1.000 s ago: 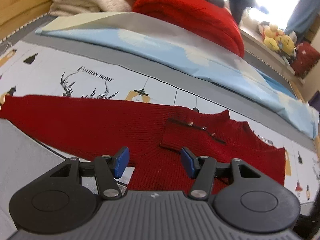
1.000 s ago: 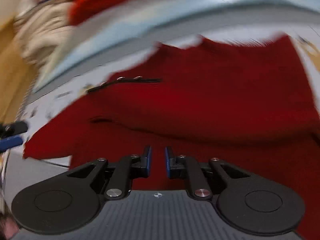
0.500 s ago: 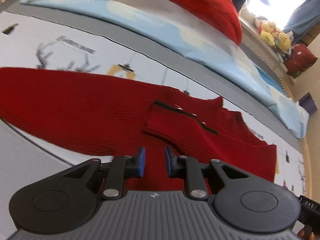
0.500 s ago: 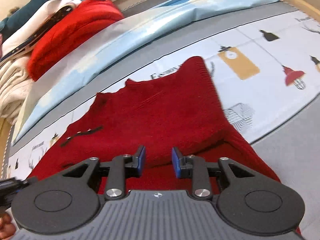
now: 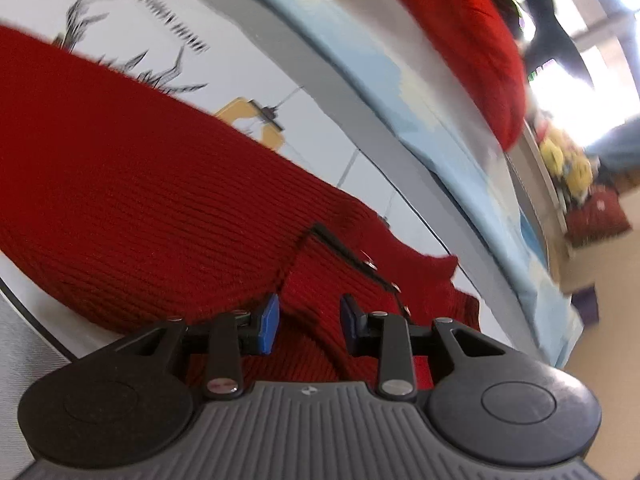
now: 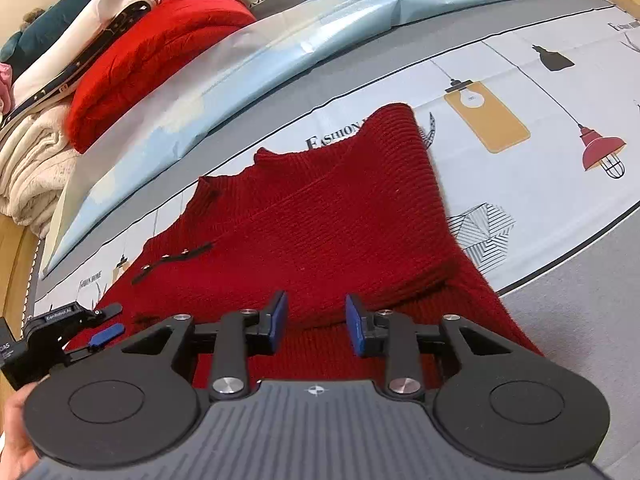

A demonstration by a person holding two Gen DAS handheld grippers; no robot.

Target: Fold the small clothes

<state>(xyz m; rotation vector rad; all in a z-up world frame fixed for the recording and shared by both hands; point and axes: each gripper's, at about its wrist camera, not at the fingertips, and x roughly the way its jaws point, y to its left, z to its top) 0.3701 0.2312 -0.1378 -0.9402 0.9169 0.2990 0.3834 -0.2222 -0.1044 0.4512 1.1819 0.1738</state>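
Note:
A dark red knit sweater (image 6: 320, 232) lies flat on the printed sheet (image 6: 540, 184), with one sleeve folded across its body. Its black buttoned placket (image 5: 352, 256) shows in the left wrist view, and the other sleeve (image 5: 120, 184) stretches out to the left. My left gripper (image 5: 310, 324) hangs low over the knit just below the placket. Its jaws are opening and the pads press on nothing. My right gripper (image 6: 316, 326) hovers over the folded sleeve's lower edge, also opening, with no cloth pinched. The left gripper (image 6: 105, 320) appears at the left of the right wrist view.
At the back lie a folded bright red sweater (image 6: 160, 56), cream knitwear (image 6: 32, 168) and a light blue sheet (image 6: 280, 40). Plush toys (image 5: 568, 160) sit on a far shelf. A hand (image 6: 16, 440) shows at the lower left. Grey mattress (image 6: 580, 320) borders the printed sheet.
The left gripper dropped closer to the sweater and rolled; its jaws narrowed, then widened a little. The right gripper swung right and its jaws opened from nearly shut.

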